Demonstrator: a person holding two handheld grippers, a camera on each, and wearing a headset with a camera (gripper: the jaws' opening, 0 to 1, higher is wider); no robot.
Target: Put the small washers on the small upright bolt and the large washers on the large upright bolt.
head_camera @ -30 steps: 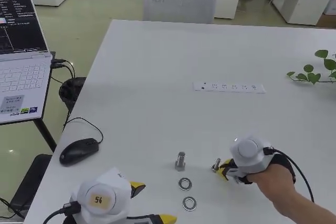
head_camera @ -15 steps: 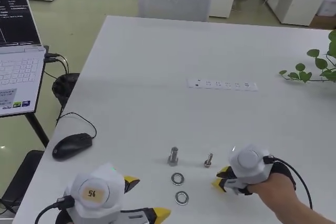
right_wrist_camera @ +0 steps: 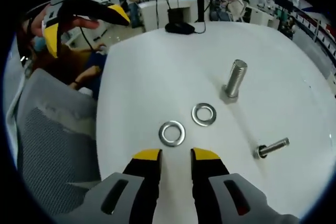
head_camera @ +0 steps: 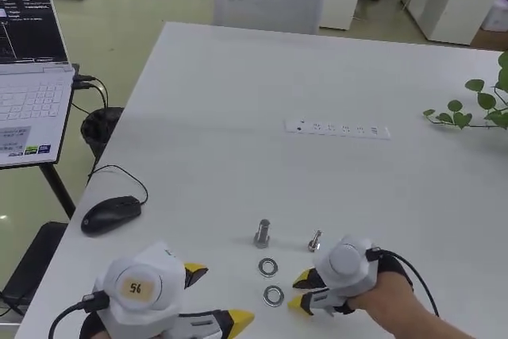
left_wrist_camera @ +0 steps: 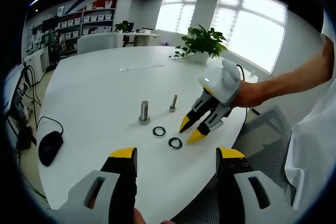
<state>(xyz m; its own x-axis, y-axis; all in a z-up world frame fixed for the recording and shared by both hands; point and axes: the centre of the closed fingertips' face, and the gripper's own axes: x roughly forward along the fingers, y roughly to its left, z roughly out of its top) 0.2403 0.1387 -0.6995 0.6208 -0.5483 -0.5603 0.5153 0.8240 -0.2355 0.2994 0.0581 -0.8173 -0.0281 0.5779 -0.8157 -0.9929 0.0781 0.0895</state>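
Two upright bolts stand on the white table: a large one [head_camera: 263, 233] [left_wrist_camera: 144, 112] [right_wrist_camera: 233, 80] and, to its right, a small one [head_camera: 315, 240] [left_wrist_camera: 172, 103] [right_wrist_camera: 272, 148]. Two flat washers lie in front of them, one [head_camera: 268, 267] [left_wrist_camera: 159, 131] [right_wrist_camera: 203, 114] nearer the bolts and one [head_camera: 274, 296] [left_wrist_camera: 175, 143] [right_wrist_camera: 172, 133] nearer me. My right gripper [head_camera: 298, 291] [right_wrist_camera: 176, 155] [left_wrist_camera: 191, 129] is open, its tips just right of the nearer washer, nothing between them. My left gripper [head_camera: 221, 298] [left_wrist_camera: 177, 156] hangs open and empty at the table's near left.
A black mouse [head_camera: 111, 213] with its cable lies at the table's left edge. A white power strip [head_camera: 337, 129] sits mid-table, a plant [head_camera: 484, 109] at the far right. A laptop [head_camera: 28, 77] stands left of the table, and a grey chair [head_camera: 266, 5] is at the far end.
My right gripper has drawn back from beside the small bolt and swung left, now pointing at the nearer washer. The left gripper has stayed about where it was. The head camera shifted.
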